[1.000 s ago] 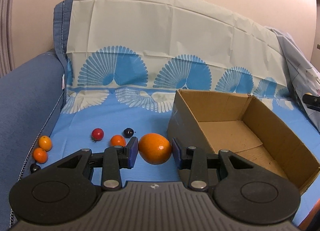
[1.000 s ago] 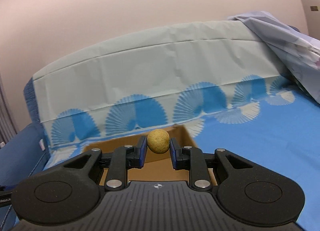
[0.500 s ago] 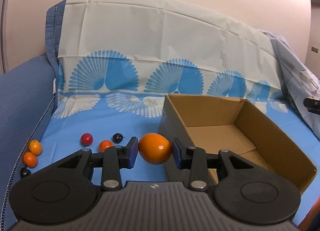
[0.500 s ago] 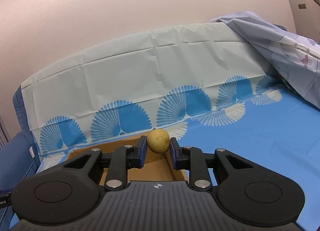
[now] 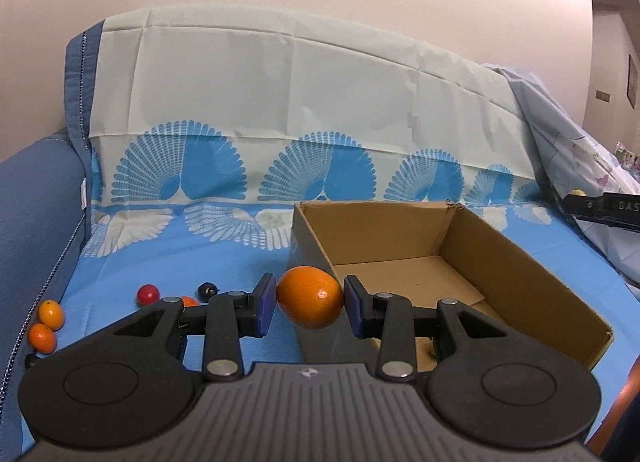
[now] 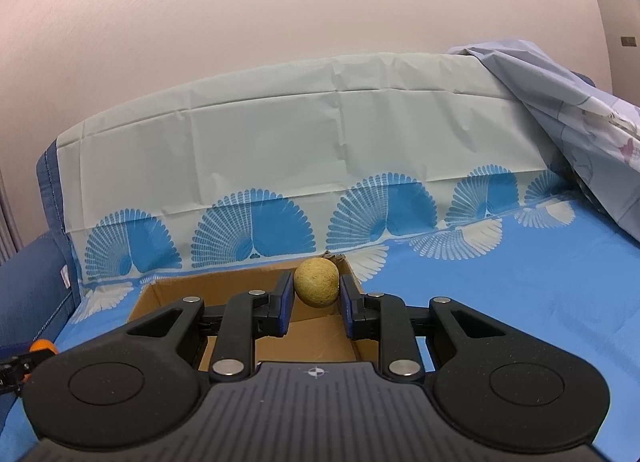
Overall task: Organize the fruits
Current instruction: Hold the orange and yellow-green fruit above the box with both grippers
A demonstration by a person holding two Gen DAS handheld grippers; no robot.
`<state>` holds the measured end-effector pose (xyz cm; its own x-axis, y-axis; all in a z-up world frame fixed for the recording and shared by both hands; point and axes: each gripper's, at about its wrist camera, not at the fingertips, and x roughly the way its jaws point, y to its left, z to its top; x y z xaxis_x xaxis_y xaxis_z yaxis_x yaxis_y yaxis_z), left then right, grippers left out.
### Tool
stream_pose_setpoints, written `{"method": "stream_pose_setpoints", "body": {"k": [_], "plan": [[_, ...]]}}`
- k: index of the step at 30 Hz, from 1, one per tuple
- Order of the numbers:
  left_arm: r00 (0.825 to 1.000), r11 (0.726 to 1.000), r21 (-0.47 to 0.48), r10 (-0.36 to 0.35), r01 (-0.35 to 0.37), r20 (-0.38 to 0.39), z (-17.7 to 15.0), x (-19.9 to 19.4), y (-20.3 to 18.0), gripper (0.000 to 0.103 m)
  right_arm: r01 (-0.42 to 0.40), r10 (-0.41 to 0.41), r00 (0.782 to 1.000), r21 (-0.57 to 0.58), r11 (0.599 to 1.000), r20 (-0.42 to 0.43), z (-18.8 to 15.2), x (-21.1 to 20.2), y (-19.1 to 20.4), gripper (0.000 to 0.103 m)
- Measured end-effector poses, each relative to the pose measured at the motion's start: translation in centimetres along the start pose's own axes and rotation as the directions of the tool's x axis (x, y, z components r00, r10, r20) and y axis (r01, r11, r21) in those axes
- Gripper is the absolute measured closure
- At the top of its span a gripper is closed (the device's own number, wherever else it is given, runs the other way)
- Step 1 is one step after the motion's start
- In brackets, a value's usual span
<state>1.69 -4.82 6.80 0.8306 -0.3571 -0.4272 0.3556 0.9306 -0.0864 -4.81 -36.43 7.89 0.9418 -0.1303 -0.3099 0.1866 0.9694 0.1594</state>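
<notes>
Over box (image 5: 520, 262) edge | left tongs (image 5: 310, 304) still clamp orange (image 5: 310, 298) | right tongs (image 6: 316, 288) still clamp yellow ball (image 6: 316, 282)

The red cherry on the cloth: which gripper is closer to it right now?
Left. The left gripper, holding the orange, sits just right of the red cherry; the right gripper is across the cardboard box, holding a yellow ball.
</notes>
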Motion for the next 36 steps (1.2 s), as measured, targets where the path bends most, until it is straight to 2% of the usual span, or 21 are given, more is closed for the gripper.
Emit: {"method": "stream_pose_setpoints", "body": {"k": [11, 19, 27, 36], "plan": [[0.995, 0.993, 0.077, -0.096, 0.093, 0.029, -0.6, -0.4, -2.4, 0.062, 0.006, -0.006, 1.0, -0.01, 1.0, -0.006, 0.0, 0.2, 0.3, 0.078], [0.983, 0.969, 0.173, -0.183, 0.177, 0.016, -1.8, -0.8, -4.9, 0.062, 0.008, -0.008, 1.0, -0.018, 1.0, -0.013, -0.1, 0.4, 0.5, 0.078], [0.974, 0.945, 0.237, -0.226, 0.224, -0.022, -3.2, -0.5, -6.6, 0.062, 0.003, -0.003, 1.0, -0.021, 1.0, -0.019, -0.1, 0.6, 0.7, 0.078], [0.97, 0.93, 0.279, -0.239, 0.239, -0.037, -3.8, -0.3, -7.6, 0.062, 0.007, -0.008, 0.999, -0.024, 1.0, -0.032, -0.2, 0.7, 0.7, 0.078]]}}
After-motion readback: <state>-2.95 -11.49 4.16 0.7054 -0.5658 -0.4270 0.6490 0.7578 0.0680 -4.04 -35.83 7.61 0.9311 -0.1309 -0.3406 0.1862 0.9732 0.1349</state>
